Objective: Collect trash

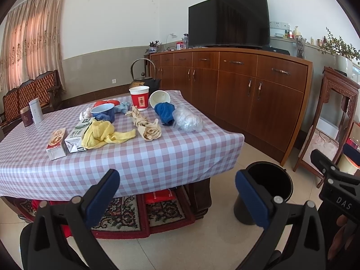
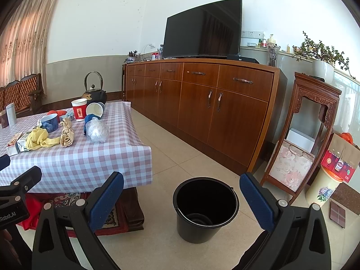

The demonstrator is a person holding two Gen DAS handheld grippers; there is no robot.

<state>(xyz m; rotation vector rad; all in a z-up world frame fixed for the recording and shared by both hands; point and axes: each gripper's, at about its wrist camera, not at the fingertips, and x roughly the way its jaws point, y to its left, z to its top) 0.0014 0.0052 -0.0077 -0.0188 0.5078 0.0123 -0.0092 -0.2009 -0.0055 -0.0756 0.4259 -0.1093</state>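
Note:
A low table with a checked cloth (image 1: 139,157) carries litter: a crumpled clear plastic wad (image 1: 187,119), a blue rag (image 1: 165,112), a twisted beige paper (image 1: 146,126), a yellow cloth (image 1: 102,133), two cartons (image 1: 67,142), an upright red paper cup (image 1: 139,99) and a tipped white cup (image 1: 160,98). A black bucket (image 2: 205,207) stands empty on the floor right of the table. My left gripper (image 1: 177,198) is open, held off the table's near edge. My right gripper (image 2: 182,200) is open above and in front of the bucket. Nothing sits between either pair of fingers.
A blue bowl (image 1: 104,112), a black kettle (image 1: 145,82) and two tins (image 1: 32,112) also stand on the table. A long wooden sideboard (image 2: 202,103) with a TV runs along the wall. A carved stand (image 2: 301,139) and a flowered bin (image 2: 324,186) stand to the right. Tiled floor surrounds the bucket.

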